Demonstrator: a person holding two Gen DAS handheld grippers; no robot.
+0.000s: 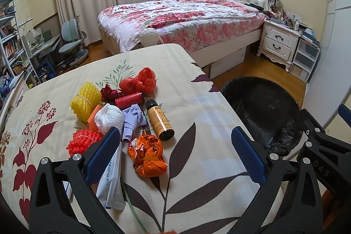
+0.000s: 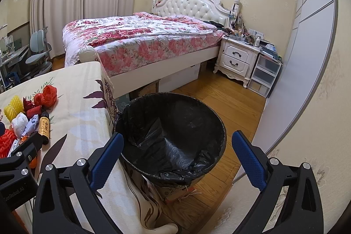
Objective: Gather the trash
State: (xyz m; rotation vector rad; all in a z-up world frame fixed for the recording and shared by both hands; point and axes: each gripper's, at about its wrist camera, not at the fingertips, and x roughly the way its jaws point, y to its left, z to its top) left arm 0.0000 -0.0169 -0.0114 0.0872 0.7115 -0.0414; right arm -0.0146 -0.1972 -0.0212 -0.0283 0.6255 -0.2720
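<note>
The left gripper [image 1: 175, 146] was seen nearest the lens, its 2 blue-padded jaws spread wide with nothing held. Under its left jaw a white printed pouch [image 1: 111, 181] was laid flat on the tablecloth [image 1: 208, 115]; it was judged light, thin and slick, best pinched at an edge. Between the jaws, toward the left one, an orange crumpled bag [image 1: 148, 157] was found, judged soft and compressible, so a grip across its bunched middle would be favoured. Just beyond it a brown bottle [image 1: 159, 121] was lying on its side, judged rigid, smooth and liable to roll; a hold across its body would be suited. Farther on, lilac paper [image 1: 132, 120], a white wad [image 1: 109, 118], red foam netting [image 1: 82, 143], yellow foam netting [image 1: 85, 102] and a red bag [image 1: 140, 80] were clustered, all judged light and yielding.

The right gripper [image 2: 177, 159] was likewise held wide open and empty. Between and just beyond its jaws the black-lined bin [image 2: 175, 172] was standing on the floor beside the table, apparently with no trash in it. No item was yet collected.
</note>
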